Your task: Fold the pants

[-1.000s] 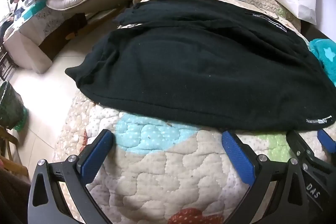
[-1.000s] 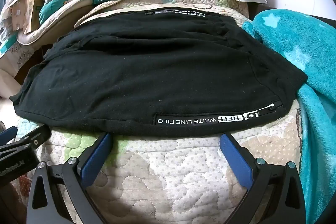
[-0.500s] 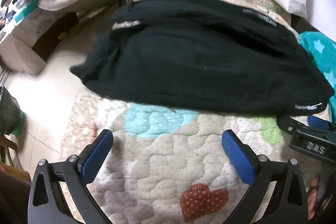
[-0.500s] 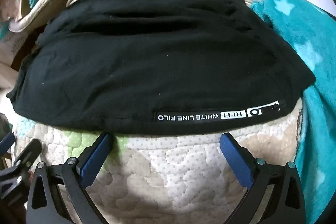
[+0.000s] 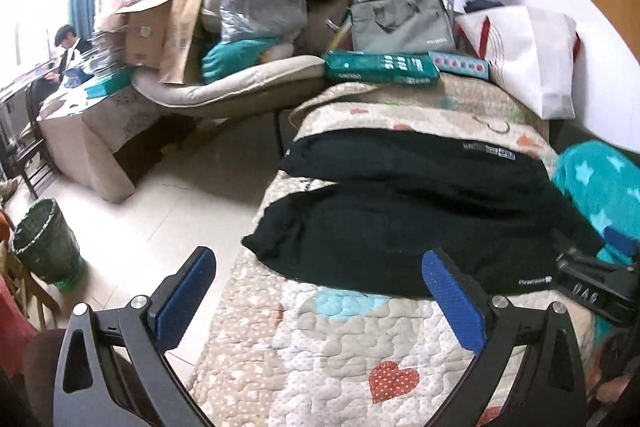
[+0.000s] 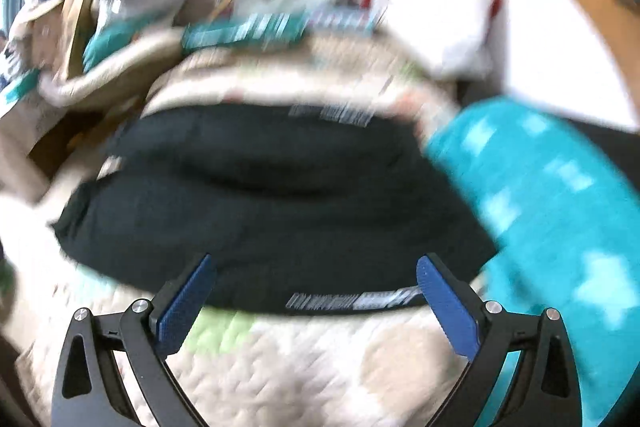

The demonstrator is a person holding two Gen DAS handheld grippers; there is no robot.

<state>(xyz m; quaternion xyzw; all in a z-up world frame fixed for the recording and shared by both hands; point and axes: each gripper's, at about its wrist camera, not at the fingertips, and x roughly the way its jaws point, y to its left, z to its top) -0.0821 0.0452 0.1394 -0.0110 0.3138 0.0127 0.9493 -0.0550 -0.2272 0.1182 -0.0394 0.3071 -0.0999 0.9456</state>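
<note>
Left wrist view, folded black pants (image 5: 404,223) flat on quilt (image 5: 340,339), left tongs (image 5: 320,301) wide and empty before them, right tongs (image 6: 312,301) wide, empty, at their near hem, teal blanket (image 5: 600,187) beside

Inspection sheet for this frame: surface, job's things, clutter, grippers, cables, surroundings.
Surface: patterned quilt covering the bed.
Job's things: black pants lying folded on the quilt, white lettering near the front hem.
Clutter: teal star blanket on the right; green box, grey bag, white bag behind.
Grippers: left gripper and right gripper open, holding nothing.
Cables: nothing seen.
Surroundings: green bin on floor, seated person far left.
</note>
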